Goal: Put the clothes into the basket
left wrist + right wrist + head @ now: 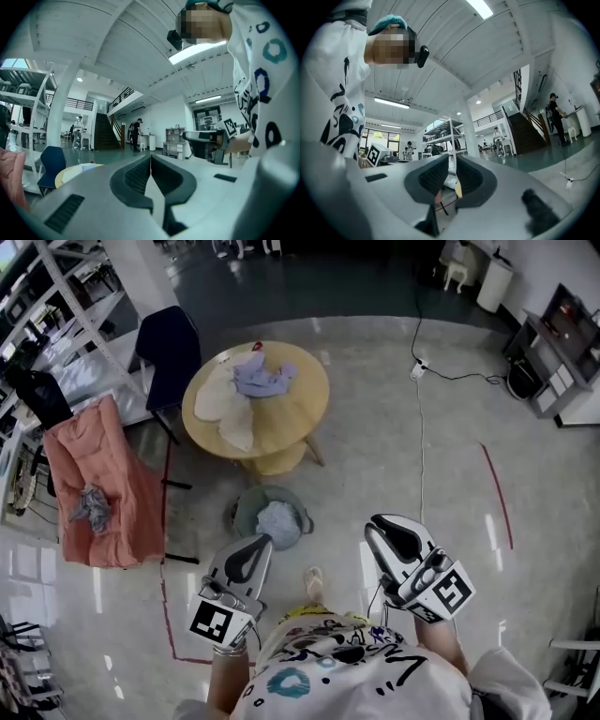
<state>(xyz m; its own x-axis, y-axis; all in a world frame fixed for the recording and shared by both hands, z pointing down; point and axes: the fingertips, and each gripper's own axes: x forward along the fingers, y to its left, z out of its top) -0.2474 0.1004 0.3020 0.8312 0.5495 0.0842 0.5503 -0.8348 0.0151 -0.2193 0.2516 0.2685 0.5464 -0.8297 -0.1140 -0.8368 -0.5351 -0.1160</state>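
Left gripper and right gripper both clenched, empty. Clothes on table lie ahead, beyond basket; my left gripper is nearer.

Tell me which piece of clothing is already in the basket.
The pale blue crumpled cloth, inside the round grey-green basket; the lavender garment and cream garment lie on the round wooden table.

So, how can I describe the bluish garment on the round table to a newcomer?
Find the round wooden table beyond the basket. On its far side lies a crumpled lavender-blue garment; the cloths beside it are cream and lie flatter.
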